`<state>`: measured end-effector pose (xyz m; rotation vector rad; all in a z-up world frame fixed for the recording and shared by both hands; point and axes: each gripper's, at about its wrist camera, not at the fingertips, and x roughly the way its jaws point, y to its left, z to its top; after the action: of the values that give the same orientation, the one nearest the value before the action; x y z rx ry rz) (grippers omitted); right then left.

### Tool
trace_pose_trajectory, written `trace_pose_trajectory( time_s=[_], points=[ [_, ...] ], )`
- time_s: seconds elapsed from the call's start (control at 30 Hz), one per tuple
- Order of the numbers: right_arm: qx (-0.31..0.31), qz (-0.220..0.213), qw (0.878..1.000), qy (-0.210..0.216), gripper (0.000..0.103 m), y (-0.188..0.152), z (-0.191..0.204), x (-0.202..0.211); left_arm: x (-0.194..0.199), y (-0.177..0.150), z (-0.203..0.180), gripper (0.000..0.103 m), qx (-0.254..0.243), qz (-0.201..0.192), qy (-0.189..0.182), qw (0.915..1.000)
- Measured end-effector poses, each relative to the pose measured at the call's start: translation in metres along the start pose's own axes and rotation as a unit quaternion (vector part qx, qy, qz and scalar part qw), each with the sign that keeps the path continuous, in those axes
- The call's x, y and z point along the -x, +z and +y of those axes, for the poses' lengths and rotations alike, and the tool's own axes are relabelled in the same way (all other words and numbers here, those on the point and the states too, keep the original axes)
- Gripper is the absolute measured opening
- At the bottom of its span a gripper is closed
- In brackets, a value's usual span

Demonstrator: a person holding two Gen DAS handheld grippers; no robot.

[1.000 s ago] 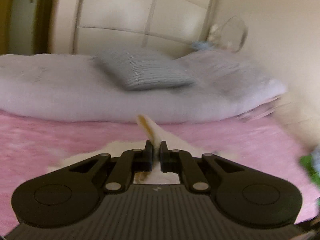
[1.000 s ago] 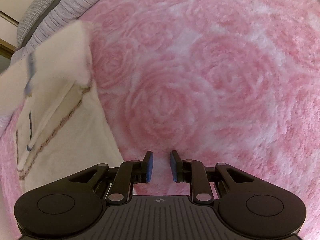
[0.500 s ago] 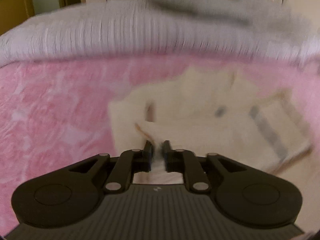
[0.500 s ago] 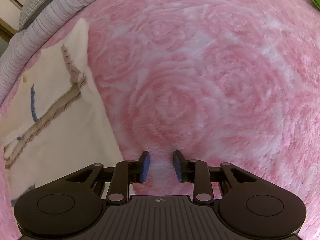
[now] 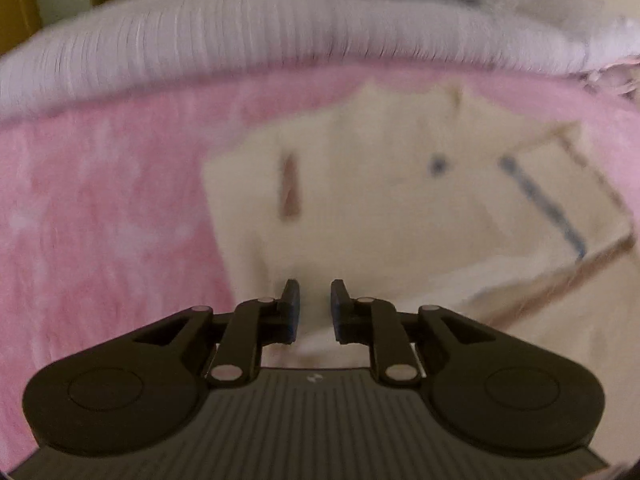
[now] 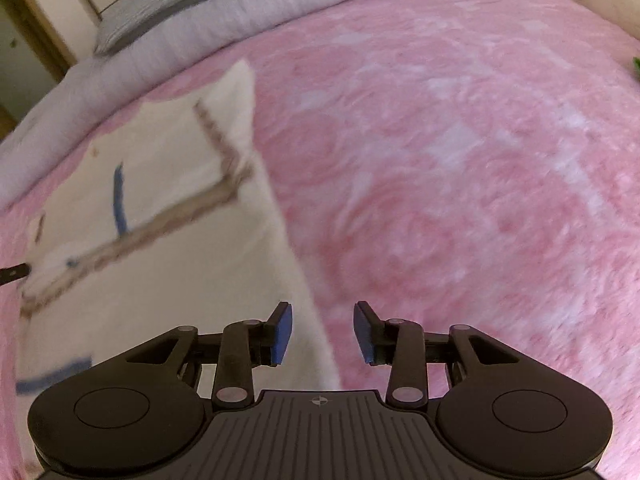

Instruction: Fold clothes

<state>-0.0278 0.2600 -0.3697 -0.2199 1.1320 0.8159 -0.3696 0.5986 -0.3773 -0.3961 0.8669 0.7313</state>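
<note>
Risk: cream garment (image 5: 360,208) fold could spring back, since left gripper (image 5: 314,306) is slightly parted, empty; right gripper (image 6: 322,334) wide apart, holding nothing, w/ no pinning.

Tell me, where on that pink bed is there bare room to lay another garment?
The pink blanket lies bare to the right of the cream garment, out to the bed's far edge. A narrower strip is free left of the garment. The head end is crowded by the lilac rolled quilt.
</note>
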Motion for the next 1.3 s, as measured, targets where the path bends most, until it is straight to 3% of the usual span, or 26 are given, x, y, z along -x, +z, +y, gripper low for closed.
trace_pose_trajectory(
  time_s=[0.07, 0.17, 0.4, 0.53, 0.67, 0.73, 0.87, 1.0, 1.13, 1.3],
  points=[
    [0.008, 0.026, 0.999, -0.025, 0.038, -0.012, 0.000, -0.007, 0.024, -0.019, 0.011, 0.016, 0.042, -0.002, -0.016, 0.9990],
    [0.001, 0.009, 1.000, -0.005, 0.038, -0.029, -0.011, 0.002, 0.070, -0.060, 0.018, 0.015, 0.089, 0.006, -0.044, 0.9950],
    [-0.009, -0.037, 0.996, 0.075, 0.038, -0.049, -0.040, 0.003, 0.149, -0.173, -0.008, 0.015, 0.169, 0.021, -0.040, 0.9846],
    [0.007, -0.064, 0.990, 0.123, 0.038, -0.059, -0.056, 0.005, 0.161, -0.198, -0.029, 0.015, 0.155, -0.005, -0.022, 0.9876],
    [0.008, -0.086, 0.986, 0.144, 0.038, -0.066, -0.063, 0.004, 0.160, -0.208, -0.033, 0.015, 0.134, -0.035, -0.016, 0.9902],
    [0.022, -0.105, 0.985, 0.136, 0.038, -0.073, -0.059, 0.006, 0.159, -0.212, -0.033, 0.015, 0.121, -0.053, -0.018, 0.9910],
    [0.094, -0.141, 0.982, 0.082, 0.038, -0.095, -0.038, 0.016, 0.155, -0.230, -0.042, 0.015, 0.074, -0.078, -0.002, 0.9942],
    [0.126, -0.162, 0.978, 0.044, 0.039, -0.134, -0.032, 0.030, 0.168, -0.257, -0.057, 0.015, 0.028, -0.102, 0.018, 0.9942],
    [0.109, -0.161, 0.981, 0.028, 0.039, -0.183, -0.041, 0.055, 0.203, -0.284, -0.071, 0.015, 0.046, -0.072, 0.027, 0.9960],
    [0.084, -0.110, 0.990, -0.002, 0.039, -0.229, -0.036, 0.100, 0.248, -0.308, -0.096, 0.017, 0.064, -0.029, 0.028, 0.9971]
  ],
)
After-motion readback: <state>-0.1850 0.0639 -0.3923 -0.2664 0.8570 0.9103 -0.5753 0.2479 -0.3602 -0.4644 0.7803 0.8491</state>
